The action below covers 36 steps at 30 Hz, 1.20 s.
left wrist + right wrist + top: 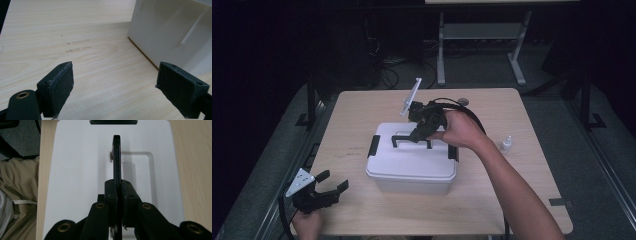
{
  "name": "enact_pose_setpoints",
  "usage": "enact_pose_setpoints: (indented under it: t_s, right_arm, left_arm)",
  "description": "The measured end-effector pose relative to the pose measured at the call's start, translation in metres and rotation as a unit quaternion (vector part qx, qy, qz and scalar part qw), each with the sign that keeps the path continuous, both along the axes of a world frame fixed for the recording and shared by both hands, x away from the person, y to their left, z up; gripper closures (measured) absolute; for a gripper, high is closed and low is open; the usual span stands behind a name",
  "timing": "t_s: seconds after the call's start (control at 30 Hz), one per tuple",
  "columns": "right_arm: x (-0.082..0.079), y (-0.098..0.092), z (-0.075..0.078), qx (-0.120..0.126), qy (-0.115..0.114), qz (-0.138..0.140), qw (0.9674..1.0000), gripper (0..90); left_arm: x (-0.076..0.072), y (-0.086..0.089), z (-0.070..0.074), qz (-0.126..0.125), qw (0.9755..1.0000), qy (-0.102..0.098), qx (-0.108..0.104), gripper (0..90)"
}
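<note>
A white plastic box [412, 172] with a flat lid stands in the middle of the wooden table [362, 107]. Its black carrying handle [399, 138] stands upright on the lid. My right gripper [419, 134] reaches over the box from the right and is shut on that handle. In the right gripper view the jaws [119, 191] pinch the thin black handle [116, 157] edge-on above the white lid [75, 170]. My left gripper [335, 179] rests near the table's front left corner, open, with nothing between its jaws [115, 85]. The box wall [170, 32] lies ahead of it to the right.
Black latches sit on the lid's left end [373, 145] and right end [452, 152]. A small white dropper bottle [507, 144] stands on the table right of the box. A small round object [463, 101] lies at the far edge. A metal table frame [482, 35] stands behind.
</note>
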State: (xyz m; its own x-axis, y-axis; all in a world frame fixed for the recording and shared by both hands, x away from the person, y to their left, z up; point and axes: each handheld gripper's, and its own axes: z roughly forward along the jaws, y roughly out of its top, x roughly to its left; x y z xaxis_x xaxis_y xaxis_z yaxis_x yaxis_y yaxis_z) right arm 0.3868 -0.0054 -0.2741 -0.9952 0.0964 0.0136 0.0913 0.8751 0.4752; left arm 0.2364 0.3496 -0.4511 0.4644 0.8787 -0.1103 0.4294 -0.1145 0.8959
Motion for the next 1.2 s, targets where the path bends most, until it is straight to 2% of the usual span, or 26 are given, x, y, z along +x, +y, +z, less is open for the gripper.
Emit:
enact_pose_setpoints:
  t_s: [0.6, 1.2]
  right_arm:
    - [0.000, -0.002, 0.010, 0.012, -0.004, -0.002, 0.9999, 84.6]
    - [-0.013, -0.028, 0.034, 0.023, -0.026, -0.018, 0.9992, 84.7]
  left_arm:
    - [0.000, 0.000, -0.001, 0.000, 1.0000, 0.001, -0.003, 13.0]
    - [0.001, -0.002, -0.001, -0.003, 1.0000, 0.003, -0.002, 13.0]
